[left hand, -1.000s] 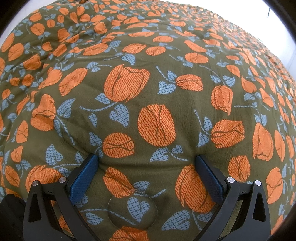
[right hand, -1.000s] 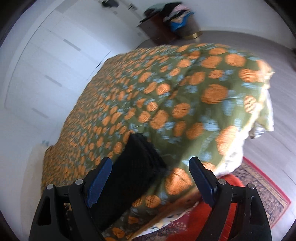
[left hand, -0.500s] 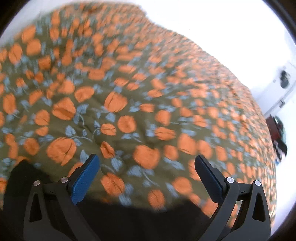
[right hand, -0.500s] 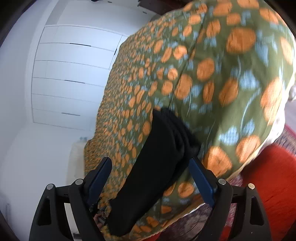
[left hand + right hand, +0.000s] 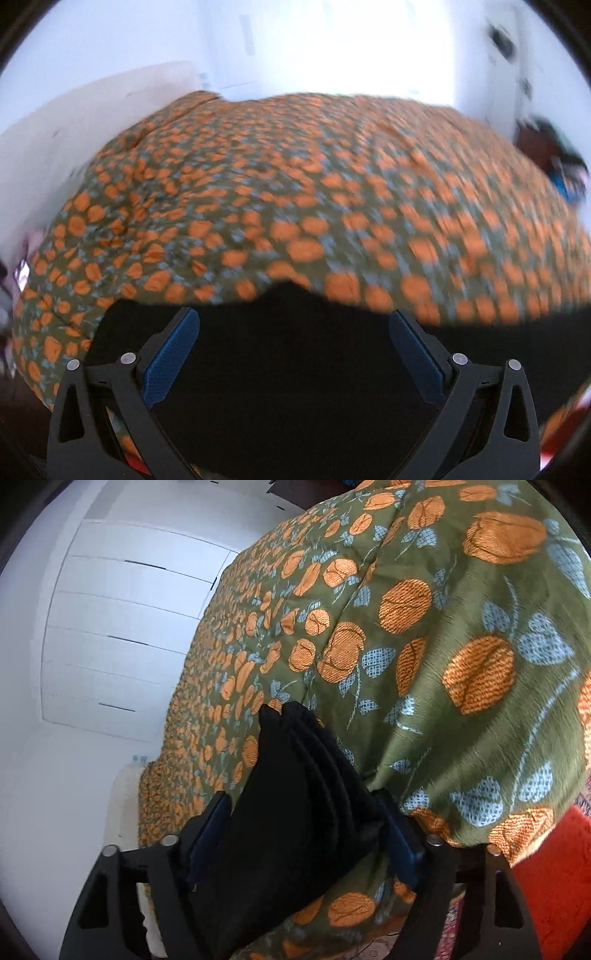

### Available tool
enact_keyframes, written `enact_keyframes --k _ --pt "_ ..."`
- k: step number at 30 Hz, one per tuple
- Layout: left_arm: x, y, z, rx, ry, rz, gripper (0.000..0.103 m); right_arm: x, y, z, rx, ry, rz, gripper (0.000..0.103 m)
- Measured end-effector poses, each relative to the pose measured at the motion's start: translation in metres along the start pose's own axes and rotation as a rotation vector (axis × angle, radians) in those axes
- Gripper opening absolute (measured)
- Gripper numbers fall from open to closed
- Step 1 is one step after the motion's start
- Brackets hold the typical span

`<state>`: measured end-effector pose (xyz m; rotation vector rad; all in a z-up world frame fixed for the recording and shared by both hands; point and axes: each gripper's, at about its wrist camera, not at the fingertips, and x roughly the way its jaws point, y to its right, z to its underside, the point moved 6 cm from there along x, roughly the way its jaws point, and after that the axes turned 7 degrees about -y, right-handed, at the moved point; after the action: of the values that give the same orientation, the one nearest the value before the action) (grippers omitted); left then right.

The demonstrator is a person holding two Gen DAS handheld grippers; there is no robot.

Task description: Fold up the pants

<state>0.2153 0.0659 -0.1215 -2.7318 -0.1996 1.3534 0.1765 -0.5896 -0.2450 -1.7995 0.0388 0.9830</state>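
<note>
Black pants (image 5: 295,746) lie folded in a layered stack near the edge of a bed covered by a green quilt (image 5: 461,602) with orange flowers. My right gripper (image 5: 301,797) has come down over the end of the stack; its jaws are closing, with both blue pads against the cloth. In the blurred left wrist view the pants (image 5: 295,376) spread as a wide dark shape across the bottom. My left gripper (image 5: 291,314) hovers above them, open wide, its fingers clear of the cloth.
The quilt (image 5: 295,184) covers the whole bed. A white wardrobe (image 5: 110,627) stands beyond the bed's far side. A red rug (image 5: 546,878) lies on the floor by the near edge. A dark cabinet piled with clothes (image 5: 554,162) stands at the right.
My right gripper dropped onto the pants stack and its jaws narrowed around it. My left gripper pulled back and rose, so the pants and the whole bed came into view.
</note>
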Motion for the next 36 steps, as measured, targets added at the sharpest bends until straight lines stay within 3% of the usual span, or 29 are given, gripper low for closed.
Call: enact_keyframes --k 1,2,3,7,11,14,17,22,26,31,32,33,35,36 --pt "0.001 0.008 0.011 0.02 -0.015 0.004 0.102 0.003 -0.003 0.0 -0.018 -0.003 0.017 0.06" --pt "0.005 0.017 0.024 0.034 -0.051 0.005 0.102 0.004 -0.005 0.0 -0.035 -0.008 0.034 0.033" --pt "0.008 0.019 0.031 0.031 -0.078 -0.001 0.102 0.005 -0.007 0.002 -0.046 -0.021 0.055 0.026" --pt "0.016 0.018 0.052 -0.013 -0.163 0.077 0.102 -0.011 -0.028 0.016 -0.087 -0.037 0.064 0.022" --pt "0.013 -0.006 0.051 -0.096 -0.146 0.113 0.102 -0.027 -0.067 0.031 -0.095 -0.049 -0.058 0.019" --pt "0.009 -0.025 0.056 -0.193 -0.138 0.152 0.102 -0.024 -0.124 0.045 -0.143 -0.074 -0.169 0.019" --pt "0.01 -0.049 0.066 -0.293 -0.142 0.176 0.102 0.006 -0.194 0.076 -0.212 -0.148 -0.254 0.019" --pt "0.002 -0.086 0.087 -0.396 -0.144 0.165 0.102 0.103 -0.282 0.146 -0.302 -0.306 -0.27 0.02" --pt "-0.008 -0.113 0.095 -0.444 -0.115 0.123 0.102 0.185 -0.323 0.232 -0.369 -0.423 -0.257 0.02" --pt "-0.005 -0.127 0.11 -0.496 -0.134 0.132 0.102 0.255 -0.322 0.334 -0.498 -0.518 -0.186 0.023" --pt "-0.003 -0.126 0.112 -0.49 -0.143 0.135 0.102 0.272 -0.315 0.359 -0.563 -0.565 -0.132 0.03" --pt "-0.002 -0.125 0.113 -0.48 -0.149 0.137 0.102 0.284 -0.308 0.375 -0.607 -0.608 -0.087 0.046" --pt "-0.003 -0.124 0.116 -0.459 -0.151 0.139 0.102 0.295 -0.291 0.399 -0.687 -0.714 -0.028 0.058" --pt "-0.003 -0.121 0.117 -0.445 -0.151 0.143 0.102 0.291 -0.288 0.403 -0.718 -0.725 -0.018 0.059"
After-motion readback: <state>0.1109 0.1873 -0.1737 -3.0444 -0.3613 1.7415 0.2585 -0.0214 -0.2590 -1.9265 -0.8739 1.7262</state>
